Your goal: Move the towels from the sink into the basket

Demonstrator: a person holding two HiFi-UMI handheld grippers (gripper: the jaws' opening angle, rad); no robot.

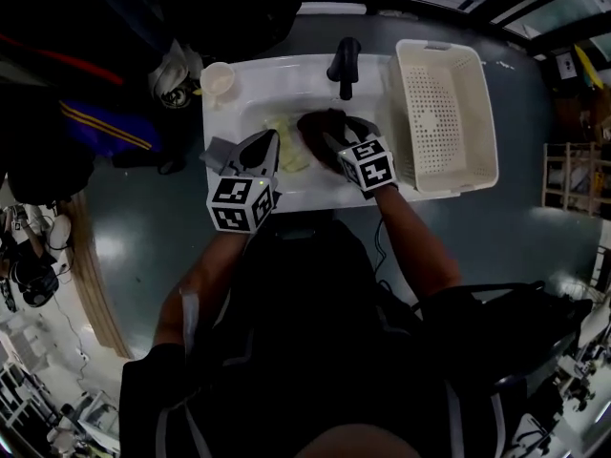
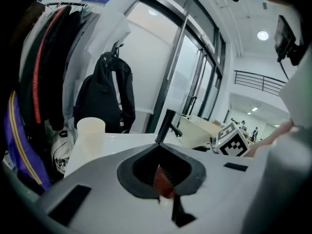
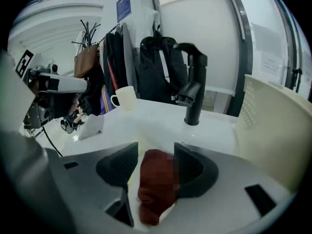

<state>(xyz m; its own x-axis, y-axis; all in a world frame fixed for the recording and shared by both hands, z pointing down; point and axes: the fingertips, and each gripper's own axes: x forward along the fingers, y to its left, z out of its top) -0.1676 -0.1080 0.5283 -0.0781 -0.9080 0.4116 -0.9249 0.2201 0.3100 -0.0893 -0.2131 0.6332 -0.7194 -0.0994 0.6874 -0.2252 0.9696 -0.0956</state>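
Both grippers are down over the white sink (image 1: 286, 76) right now. The right gripper (image 3: 156, 147) is released, jaws spread wide with the dark red towel (image 3: 153, 189) lying in the basin between them, not pinched. The left gripper (image 1: 271, 141) is clenched, tips together, hovering over a pale yellow towel (image 1: 292, 153) that's also in the sink; a red sliver shows behind its tips, can't tell what. The black faucet (image 1: 345, 65) is just behind, a cup (image 1: 218, 81) sits on the worktop's back left corner, and the cream basket (image 1: 441, 113) is right beside the sink.
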